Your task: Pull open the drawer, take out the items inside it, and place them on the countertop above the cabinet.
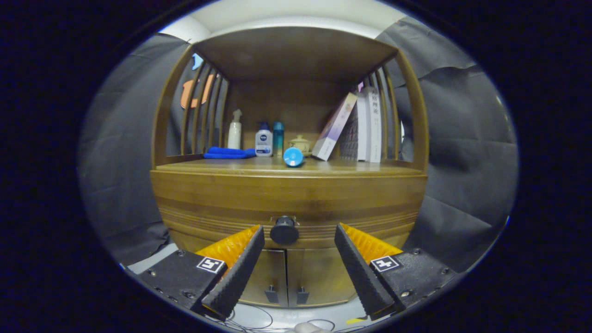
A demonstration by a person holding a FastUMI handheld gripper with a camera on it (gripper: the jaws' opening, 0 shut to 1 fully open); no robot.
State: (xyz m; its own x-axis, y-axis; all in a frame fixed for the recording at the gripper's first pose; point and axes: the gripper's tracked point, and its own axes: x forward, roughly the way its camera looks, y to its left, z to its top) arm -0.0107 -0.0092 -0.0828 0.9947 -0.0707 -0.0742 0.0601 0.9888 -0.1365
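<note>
The gripper (299,232) sits wide apart, holding nothing, with the drawer (286,203) knob (284,230) just ahead between the fingers. Drawer looks closed (hard to be sure), and a blue bottle (293,157) lies on the countertop (360,167).

Open air is seen between the spread gripper (299,231) fingers and the drawer's knob (284,230). The countertop (351,167) front strip is left free, except where a blue cylinder (293,157) is laid; bottles (263,140), cloth (228,152) and books (356,127) are ranged behind.

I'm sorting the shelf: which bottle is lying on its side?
The blue bottle at the countertop's front edge, its end facing the open gripper; the others stand upright behind.
</note>
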